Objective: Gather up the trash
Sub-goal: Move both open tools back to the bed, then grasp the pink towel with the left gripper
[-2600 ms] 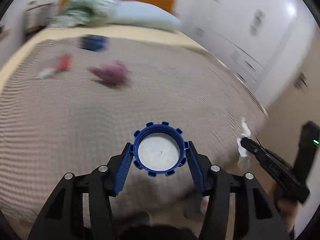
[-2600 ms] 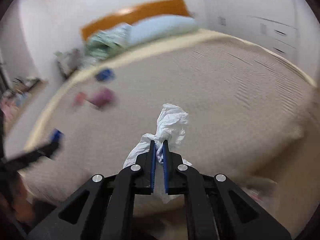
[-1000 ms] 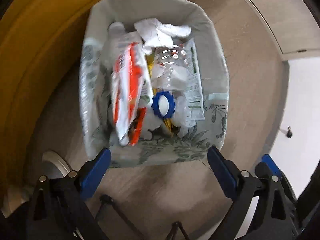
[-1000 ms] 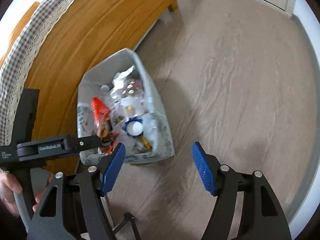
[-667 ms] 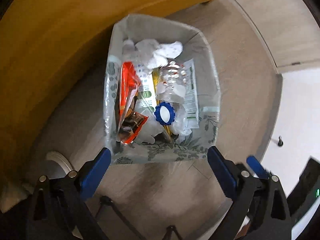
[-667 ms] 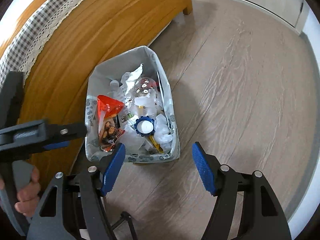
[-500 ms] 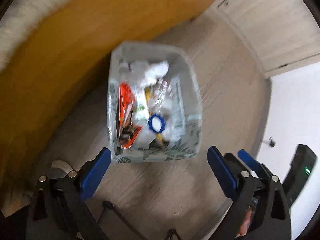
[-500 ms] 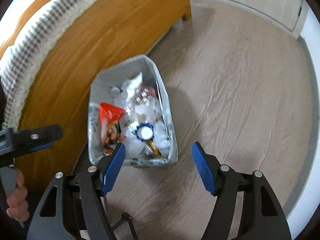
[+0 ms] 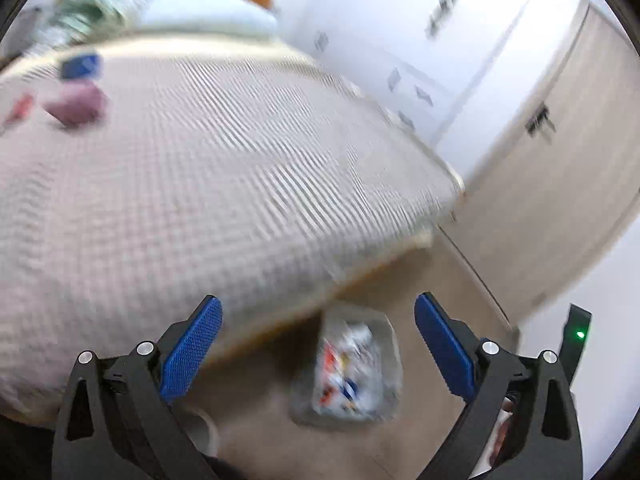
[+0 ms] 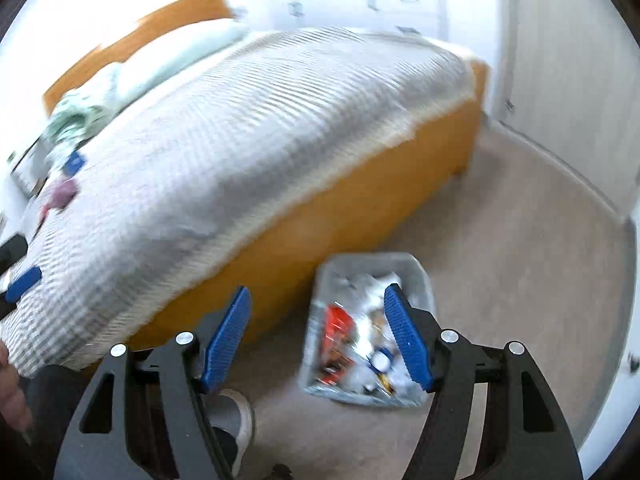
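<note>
- Left gripper [image 9: 318,344]: jaws spread wide, nothing between the blue pads. No contact with any object.
- Right gripper [image 10: 316,340]: jaws likewise wide apart and empty.
- Trash bin [image 10: 416,270]: stands on the floor just beside the wooden bed frame [image 10: 360,196], at 6 o'clock in both wrist views. It holds mixed wrappers, crumpled paper and a blue cap.
- Remaining trash on the bed [image 9: 200,160], left wrist view: a purple crumpled item [image 9: 76,106] at 10 o'clock, a blue item [image 9: 80,65] just beyond it, and a red item [image 9: 20,106] at the 9 o'clock edge. All three are blurred; exact type cannot be determined.
- Handling estimate, purple item: appears soft, light and compressible. Grip across its bulk at mid-height; a moderate closure should hold it.
- Handling estimate, blue and red items: probably thin, light packaging, possibly slippery. Pinch a raised edge or fold, not the flat face.
- The bedcover is soft; pressing down risks catching fabric in the pads.
</note>
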A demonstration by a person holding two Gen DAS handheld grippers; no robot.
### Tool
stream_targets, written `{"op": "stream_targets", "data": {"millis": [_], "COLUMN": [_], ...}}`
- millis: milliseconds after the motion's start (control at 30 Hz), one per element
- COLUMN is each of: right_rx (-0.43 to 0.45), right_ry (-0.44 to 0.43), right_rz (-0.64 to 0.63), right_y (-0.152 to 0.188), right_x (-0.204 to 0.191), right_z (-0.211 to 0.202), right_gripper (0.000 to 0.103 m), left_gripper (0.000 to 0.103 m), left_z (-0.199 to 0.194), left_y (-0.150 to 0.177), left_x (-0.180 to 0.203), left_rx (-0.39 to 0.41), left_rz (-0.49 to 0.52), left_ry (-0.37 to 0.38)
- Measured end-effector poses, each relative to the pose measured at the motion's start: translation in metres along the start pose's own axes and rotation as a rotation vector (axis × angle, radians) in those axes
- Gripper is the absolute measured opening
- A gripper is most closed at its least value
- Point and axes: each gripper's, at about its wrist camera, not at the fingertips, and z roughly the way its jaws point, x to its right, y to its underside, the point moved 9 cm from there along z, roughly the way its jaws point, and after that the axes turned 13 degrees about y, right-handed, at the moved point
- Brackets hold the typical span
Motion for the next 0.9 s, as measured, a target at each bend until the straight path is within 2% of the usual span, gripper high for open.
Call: {"op": "stream_targets", "data": {"millis": [100, 167, 267, 400, 533, 667, 833, 900], "right_rx": [0.044, 0.066, 0.068, 0.057, 0.063, 0.07, 0.075, 0.071], "right_ry": [-0.035, -0.059, -0.105, -0.132, -0.089, -0.061, -0.025, -0.022], "right_rz": [-0.075, -0.108, -0.134, -0.185, -0.268, -0.306, -0.338, -0.346], "right_y": [-0.014, -0.02, -0.024, -0.022, -0.023, -0.031, -0.046, -0.051], "right_x": [-0.049, -0.078, -0.119, -0.158, -0.185, -0.201, -0.218, -0.229], "right_z": [-0.019, -0.029, -0.036, -0.033, -0.027, -0.023, -0.014, -0.01], "right_gripper": [0.066, 0.066, 0.066, 0.066, 0.066, 0.066, 0.066, 0.066], "left_gripper": [0.094, 0.094, 0.094, 0.093, 0.091, 0.086, 0.076, 0.072], "left_z": [-0.047, -0.077, -0.099, -0.11, -0.106, -0.086, -0.057, -0.044], "left_y": [-0.031, -0.05, -0.065, -0.08, -0.105, -0.141, -0.184, -0.193], "left_x": [-0.037, -0.073, -0.139, -0.226, -0.273, -0.312, -0.352, -0.372], "left_rx": [0.121, 0.192, 0.234, 0.273, 0.314, 0.311, 0.307, 0.283], "left_rz": [-0.001, -0.053, -0.228, -0.471, -0.548, -0.59, -0.644, -0.664], "left_ry": [-0.07, -0.107, -0.094, -0.063, -0.056, -0.072, -0.038, -0.067]}}
